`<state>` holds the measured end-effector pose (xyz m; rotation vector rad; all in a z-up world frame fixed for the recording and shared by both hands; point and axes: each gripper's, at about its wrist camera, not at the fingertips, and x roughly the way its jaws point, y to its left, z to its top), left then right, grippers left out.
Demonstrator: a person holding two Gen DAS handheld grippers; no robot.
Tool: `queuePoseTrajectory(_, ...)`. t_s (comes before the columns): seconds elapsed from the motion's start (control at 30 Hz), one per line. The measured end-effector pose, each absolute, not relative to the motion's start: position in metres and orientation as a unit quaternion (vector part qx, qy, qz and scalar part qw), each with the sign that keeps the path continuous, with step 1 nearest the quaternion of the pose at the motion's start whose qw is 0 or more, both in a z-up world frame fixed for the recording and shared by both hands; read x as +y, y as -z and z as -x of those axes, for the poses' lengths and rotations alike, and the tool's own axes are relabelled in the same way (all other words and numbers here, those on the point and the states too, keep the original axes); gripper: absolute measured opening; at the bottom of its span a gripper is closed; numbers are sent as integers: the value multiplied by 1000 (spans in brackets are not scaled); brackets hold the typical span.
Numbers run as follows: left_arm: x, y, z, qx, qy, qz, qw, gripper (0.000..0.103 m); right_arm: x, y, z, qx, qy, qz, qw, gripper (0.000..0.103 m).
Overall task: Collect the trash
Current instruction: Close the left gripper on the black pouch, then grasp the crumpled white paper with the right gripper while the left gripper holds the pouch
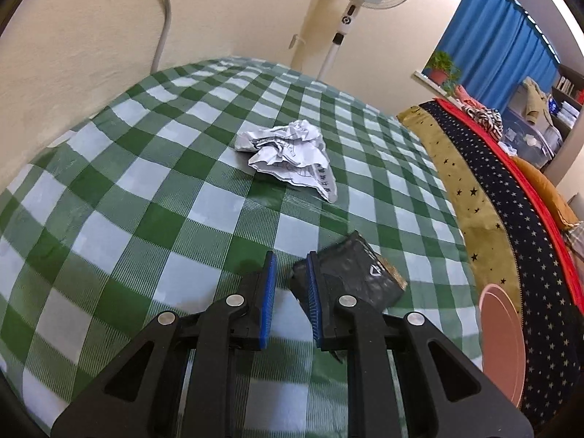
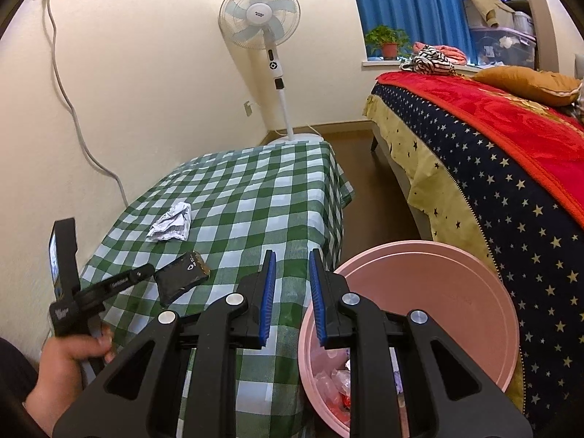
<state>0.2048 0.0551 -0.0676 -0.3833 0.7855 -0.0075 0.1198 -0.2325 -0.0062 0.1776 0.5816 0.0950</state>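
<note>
A crumpled white paper (image 1: 288, 153) lies on the green checked tablecloth (image 1: 146, 182); it also shows in the right wrist view (image 2: 171, 223). A dark flat wrapper (image 1: 357, 277) lies on the cloth beside and partly behind the right finger of my left gripper (image 1: 291, 281), which is open and empty. In the right wrist view the wrapper (image 2: 180, 279) lies at the tip of the left gripper (image 2: 140, 273). My right gripper (image 2: 291, 277) is open and empty, over the table's edge next to the pink bin (image 2: 456, 284), which holds trash.
A bed with a starred and red cover (image 2: 492, 153) stands to the right of the bin. A standing fan (image 2: 261, 18) is behind the table by the wall. A cable (image 2: 69, 109) hangs down the wall at the left.
</note>
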Motion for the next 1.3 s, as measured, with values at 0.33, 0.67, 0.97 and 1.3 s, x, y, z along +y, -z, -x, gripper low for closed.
queuePoseTrajectory(0.33,53,74,-209,406,17,185,895,1,-225,18,-131,302,-65,-83,947,19)
queuePoseTrajectory(0.67,78,66,-185,388,-22,197,900,0,-180,30,-157,317,-119,-78,938,19)
queuePoseTrajectory(0.97,98,61,-176,376,-71,184,906,0,-115,36,-216,322,-166,-77,929,19)
queuePoseTrajectory(1.3,105,63,-181,375,-83,184,905,0,-60,55,-292,358,-184,-54,914,21)
